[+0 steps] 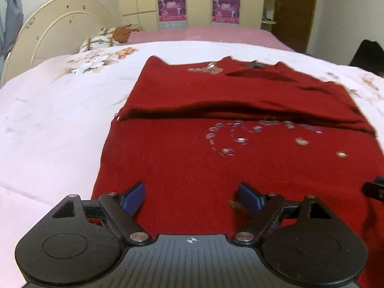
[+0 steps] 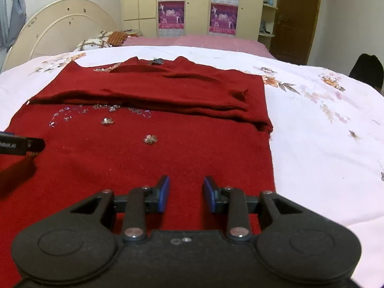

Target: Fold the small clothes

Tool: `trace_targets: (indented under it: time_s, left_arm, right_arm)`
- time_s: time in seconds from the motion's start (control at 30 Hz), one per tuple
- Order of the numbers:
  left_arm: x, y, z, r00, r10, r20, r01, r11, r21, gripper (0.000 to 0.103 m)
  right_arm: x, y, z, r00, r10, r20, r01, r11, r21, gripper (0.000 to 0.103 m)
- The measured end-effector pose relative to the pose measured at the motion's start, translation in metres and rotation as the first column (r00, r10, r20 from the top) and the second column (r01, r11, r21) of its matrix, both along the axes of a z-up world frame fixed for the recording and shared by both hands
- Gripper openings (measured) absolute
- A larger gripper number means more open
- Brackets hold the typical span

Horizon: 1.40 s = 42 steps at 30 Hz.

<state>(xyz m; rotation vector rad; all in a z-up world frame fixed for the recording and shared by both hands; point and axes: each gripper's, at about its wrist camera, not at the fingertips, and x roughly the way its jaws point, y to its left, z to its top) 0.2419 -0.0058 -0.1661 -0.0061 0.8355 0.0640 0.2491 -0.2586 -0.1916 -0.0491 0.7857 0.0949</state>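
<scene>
A dark red knitted sweater (image 1: 187, 158) with sequin decoration lies flat on the white floral bedspread (image 1: 48, 120). Its sleeves are folded across the chest, with the neckline at the far end. My left gripper (image 1: 190, 198) is open and empty over the sweater's near hem, left part. My right gripper (image 2: 186, 196) is open and empty over the near hem, right part of the sweater (image 2: 134, 158). The left gripper's tip shows at the left edge of the right wrist view (image 2: 21, 146). The right gripper's tip shows at the right edge of the left wrist view (image 1: 374, 189).
The bedspread (image 2: 324, 144) stretches to both sides of the sweater. A cream headboard (image 1: 55, 31) and pillows (image 1: 100, 40) stand at the far left. Wardrobes (image 1: 199, 0) and a brown door (image 1: 295, 12) are behind the bed.
</scene>
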Motion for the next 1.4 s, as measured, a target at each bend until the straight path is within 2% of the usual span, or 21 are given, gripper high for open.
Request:
trace_targets:
  time_s: [0.07, 0.23, 0.33, 0.4, 0.47, 0.53, 0.6, 0.7, 1.03, 1.1, 1.23, 1.4]
  left_arm:
    - [-0.012, -0.006, 0.008, 0.999, -0.036, 0.010, 0.036, 0.999, -0.006, 0.084]
    - [-0.040, -0.018, 0.010, 0.993, -0.121, 0.017, 0.121, 0.992, -0.027, 0.084]
    - [-0.057, -0.019, -0.006, 0.989, -0.146, -0.017, 0.146, 0.989, -0.021, 0.084]
    - [-0.068, -0.021, -0.013, 0.983, -0.181, 0.016, 0.180, 0.983, 0.026, 0.084]
    - [-0.076, -0.020, -0.014, 0.979, -0.200, 0.028, 0.198, 0.978, 0.060, 0.093]
    - [-0.078, -0.009, -0.014, 0.983, -0.183, 0.015, 0.183, 0.983, 0.018, 0.094]
    - [-0.085, 0.000, -0.014, 0.983, -0.185, 0.015, 0.185, 0.983, 0.020, 0.094]
    - [-0.099, 0.013, -0.014, 0.979, -0.201, 0.016, 0.201, 0.979, 0.024, 0.094]
    - [-0.131, 0.036, -0.011, 0.981, -0.193, 0.011, 0.193, 0.981, -0.009, 0.094]
    - [-0.137, 0.033, -0.007, 0.982, -0.190, 0.009, 0.190, 0.982, -0.022, 0.094]
    - [-0.149, 0.024, -0.003, 0.979, -0.206, 0.001, 0.206, 0.977, -0.055, 0.094]
    - [-0.160, 0.018, -0.009, 0.971, -0.239, -0.022, 0.238, 0.970, -0.037, 0.094]
  right_arm:
    - [-0.008, 0.002, 0.008, 1.000, -0.002, 0.000, 0.002, 0.997, 0.071, 0.033]
    - [-0.036, 0.032, 0.010, 0.999, 0.025, -0.029, -0.021, 0.991, 0.130, 0.040]
    - [-0.054, 0.055, 0.006, 0.998, 0.053, -0.033, -0.049, 0.993, 0.108, 0.040]
    - [-0.061, 0.067, 0.001, 0.996, 0.070, -0.046, -0.067, 0.995, 0.073, 0.040]
    - [-0.067, 0.073, -0.004, 0.997, 0.069, -0.040, -0.069, 0.997, 0.019, 0.041]
    - [-0.070, 0.073, -0.002, 0.997, 0.066, -0.038, -0.067, 0.998, -0.020, 0.041]
    - [-0.076, 0.064, -0.001, 0.999, 0.038, -0.039, -0.039, 0.998, -0.045, 0.042]
    - [-0.088, 0.042, 0.000, 0.999, -0.027, -0.044, 0.027, 1.000, -0.016, 0.042]
    - [-0.133, 0.014, 0.001, 0.989, -0.142, -0.034, 0.140, 0.989, -0.056, 0.042]
    - [-0.137, 0.023, 0.006, 0.992, -0.123, -0.028, 0.121, 0.991, -0.061, 0.042]
    - [-0.144, 0.049, 0.016, 0.998, -0.056, 0.000, 0.056, 0.998, -0.004, 0.042]
    - [-0.146, 0.074, 0.015, 1.000, 0.010, -0.011, -0.010, 1.000, 0.021, 0.043]
